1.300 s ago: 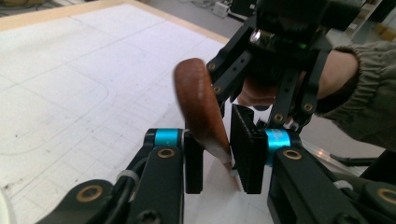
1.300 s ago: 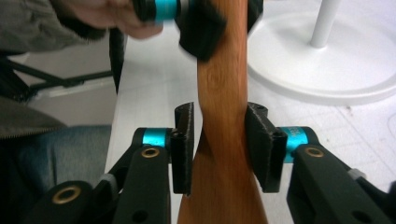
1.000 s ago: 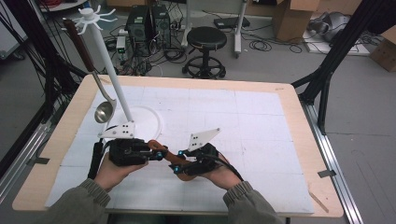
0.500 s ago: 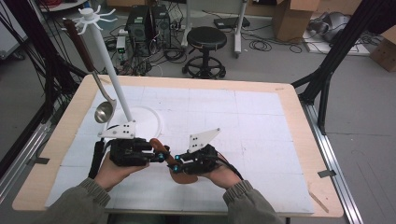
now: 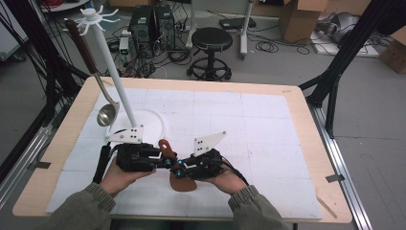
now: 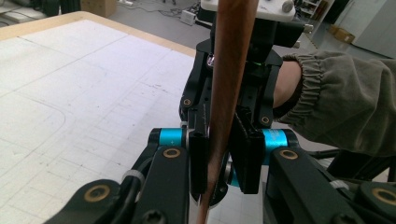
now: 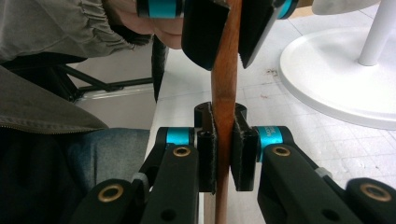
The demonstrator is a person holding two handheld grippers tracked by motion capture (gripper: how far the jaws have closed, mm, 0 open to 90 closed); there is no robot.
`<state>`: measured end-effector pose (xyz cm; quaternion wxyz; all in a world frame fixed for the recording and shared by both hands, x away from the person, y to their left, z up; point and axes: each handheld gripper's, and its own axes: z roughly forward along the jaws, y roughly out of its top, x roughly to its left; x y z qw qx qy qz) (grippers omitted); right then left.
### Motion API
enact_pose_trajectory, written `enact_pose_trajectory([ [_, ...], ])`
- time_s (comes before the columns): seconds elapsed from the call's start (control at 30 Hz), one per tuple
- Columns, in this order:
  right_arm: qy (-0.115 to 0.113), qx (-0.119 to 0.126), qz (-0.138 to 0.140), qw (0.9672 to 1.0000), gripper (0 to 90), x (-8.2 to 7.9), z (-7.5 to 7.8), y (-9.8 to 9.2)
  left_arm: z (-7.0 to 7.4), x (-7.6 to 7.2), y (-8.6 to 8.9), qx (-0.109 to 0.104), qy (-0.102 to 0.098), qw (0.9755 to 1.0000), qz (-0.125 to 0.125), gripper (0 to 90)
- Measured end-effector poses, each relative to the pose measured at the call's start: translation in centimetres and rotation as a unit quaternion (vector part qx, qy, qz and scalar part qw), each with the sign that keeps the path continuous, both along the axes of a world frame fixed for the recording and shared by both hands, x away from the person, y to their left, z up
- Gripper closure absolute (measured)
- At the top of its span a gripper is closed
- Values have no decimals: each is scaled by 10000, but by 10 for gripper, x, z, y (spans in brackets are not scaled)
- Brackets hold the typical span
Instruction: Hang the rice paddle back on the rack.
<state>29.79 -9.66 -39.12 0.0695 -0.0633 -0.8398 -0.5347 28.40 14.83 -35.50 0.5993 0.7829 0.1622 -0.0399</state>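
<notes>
I have both tools clamped on the same wooden spatula (image 5: 178, 170). In the right gripper view my right tool (image 7: 223, 156) has its pads pressed flat against the thin wooden handle (image 7: 225, 100), and just beyond it the left tool's jaws pinch the same handle from the far side. The left gripper view agrees: the left tool (image 6: 223, 158) grips the handle (image 6: 231, 74) with the right tool facing it, a grey sleeve (image 6: 336, 102) behind. The left jaws have just been easing shut a little on the wood.

From the high view, the spatula sits between the two tools, nose to nose over the near part of the table (image 5: 268, 124), its broad blade (image 5: 184, 183) low toward me and its rounded handle end (image 5: 165, 146) pointing toward the white rack stand (image 5: 117, 81). That rack's round base (image 5: 151, 122) lies just beyond the left tool, and a metal ladle (image 5: 103, 108) already hangs from one of its top hooks.

I judge this a mid-handover or regrip: the spatula is lifted and secured, but not yet hung. What is left is freeing one tool, raising the handle to a free hook beside the ladle, and letting go.
</notes>
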Motion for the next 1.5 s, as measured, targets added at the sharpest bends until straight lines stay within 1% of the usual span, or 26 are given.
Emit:
enact_pose_trajectory([
  [0.07,25,8,23,10000,811,0,0,0,1,-1,0,18,-64,10000,-6,804],
  [0.1,-19,16,-6,10000,783,-1,1,0,1,-1,1,-6,-71,10000,32,821],
  [0.13,24,20,-34,10000,777,-1,1,-1,2,0,2,-12,-66,10000,21,821],
  [0.17,13,22,-40,10000,761,-1,1,-1,2,0,2,-36,-69,10000,58,823],
  [0.2,-29,-37,-96,9999,734,-1,1,-2,3,0,4,-34,-82,9999,66,823],
  [0.23,-16,-114,-134,9998,727,-2,1,-3,3,0,5,-34,-100,9999,88,824],
  [0.27,1,-135,-132,9998,715,-2,0,-5,4,0,6,-13,-132,9999,99,824],
  [0.33,8,-208,-216,9996,641,-3,0,-9,5,0,8,37,-157,9998,142,825],
  [0.4,45,-250,-282,9993,611,-3,-1,-14,6,1,10,63,-176,9997,172,825],
  [0.53,43,-337,-562,9978,487,-1,-1,-27,9,2,14,150,-253,9993,246,825],
  [0.57,117,-344,-639,9973,464,-1,-1,-31,10,2,15,176,-277,9991,265,825],
  [0.63,69,-342,-781,9963,419,0,-1,-38,12,4,17,191,-317,9989,293,825],
  [0.67,98,-354,-882,9954,394,-1,0,-41,13,4,18,190,-314,9989,308,825],
  [0.77,51,-366,-1029,9940,343,1,0,-49,15,6,20,211,-343,9985,367,825],
  [0.8,65,-390,-1108,9931,326,1,0,-52,15,7,21,205,-338,9985,381,825],
  [0.83,8,-383,-1160,9925,316,2,0,-55,16,8,22,219,-346,9984,393,825],
  [0.87,45,-411,-1209,9918,305,2,0,-57,17,8,23,244,-356,9982,407,824],
  [0.9,0,-396,-1265,9912,295,2,0,-60,18,8,23,248,-372,9981,415,825],
  [0.93,1,-406,-1342,9901,270,2,0,-63,20,9,24,246,-384,9981,425,825],
  [0.97,-48,-408,-1419,9890,256,2,0,-66,22,9,26,258,-409,9979,440,825],
  [1.0,-69,-401,-1500,9878,255,2,0,-69,23,10,26,255,-419,9978,456,825],
  [1.07,-98,-416,-1583,9865,233,2,0,-74,25,10,28,247,-433,9975,493,825],
  [1.1,-76,-440,-1665,9850,217,1,0,-77,27,11,30,262,-448,9974,500,825],
  [1.3,-134,-409,-1974,9794,181,0,0,-93,32,14,38,273,-467,9965,633,825],
  [1.33,-134,-413,-2041,9780,179,0,0,-96,33,14,40,283,-474,9964,648,825],
  [1.5,-165,-448,-2203,9743,167,0,-2,-105,41,15,49,276,-522,9954,760,825],
])
